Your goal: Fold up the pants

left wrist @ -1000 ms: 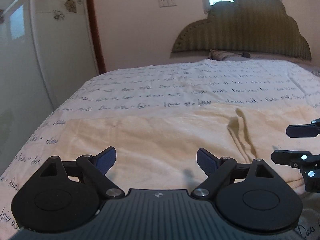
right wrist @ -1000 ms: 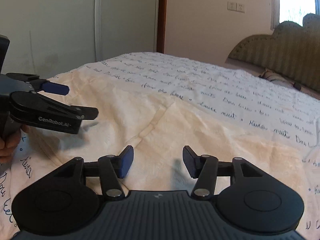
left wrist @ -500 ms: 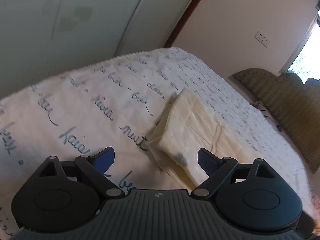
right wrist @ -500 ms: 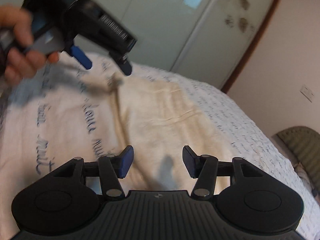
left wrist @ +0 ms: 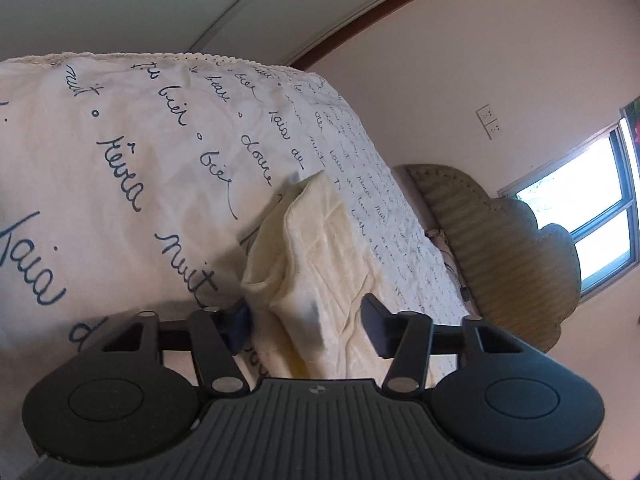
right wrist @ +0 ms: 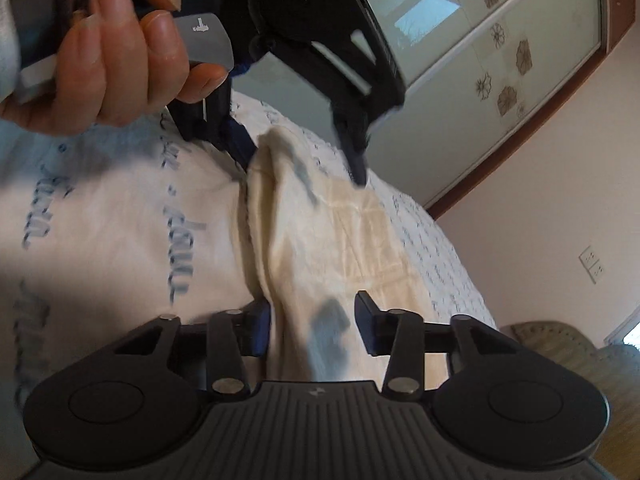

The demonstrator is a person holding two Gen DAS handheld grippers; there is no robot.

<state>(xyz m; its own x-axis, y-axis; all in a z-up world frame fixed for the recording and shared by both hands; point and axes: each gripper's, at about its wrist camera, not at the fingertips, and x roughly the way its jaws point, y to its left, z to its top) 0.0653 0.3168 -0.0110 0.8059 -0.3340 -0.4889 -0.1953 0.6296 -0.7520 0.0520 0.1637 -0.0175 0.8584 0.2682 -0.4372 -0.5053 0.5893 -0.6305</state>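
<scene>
1. Left wrist view: the left tongs (left wrist: 308,322) are spread, with the near edge of the cream-coloured cloth pants (left wrist: 320,248) lying between the two fingers; neither pad looks pressed on the cloth, so nothing is pinched.
2. Right wrist view: the right tongs (right wrist: 314,322) are likewise spread, straddling a raised ridge of the pants (right wrist: 320,248). Beyond that ridge the left tongs (right wrist: 304,160) straddle the same edge, held by the person's bare hand (right wrist: 104,52).
3. The pants lie on the bed, a white bedspread with blue handwritten script (left wrist: 120,160), as a long narrow strip running from both tongs toward the olive ribbed headboard (left wrist: 512,240).
4. Progress, as a judgement: the strip looks doubled lengthwise, one leg on the other, since stacked layers show at the near edge. The crosswise folds appear left to do, and both tongs seem placed to take this edge for one.
5. Count: one pair of pants, two tongs, one visible hand, one bed, one headboard, one window (left wrist: 592,232) beside the headboard, and one double wall socket (left wrist: 490,122) above it.
</scene>
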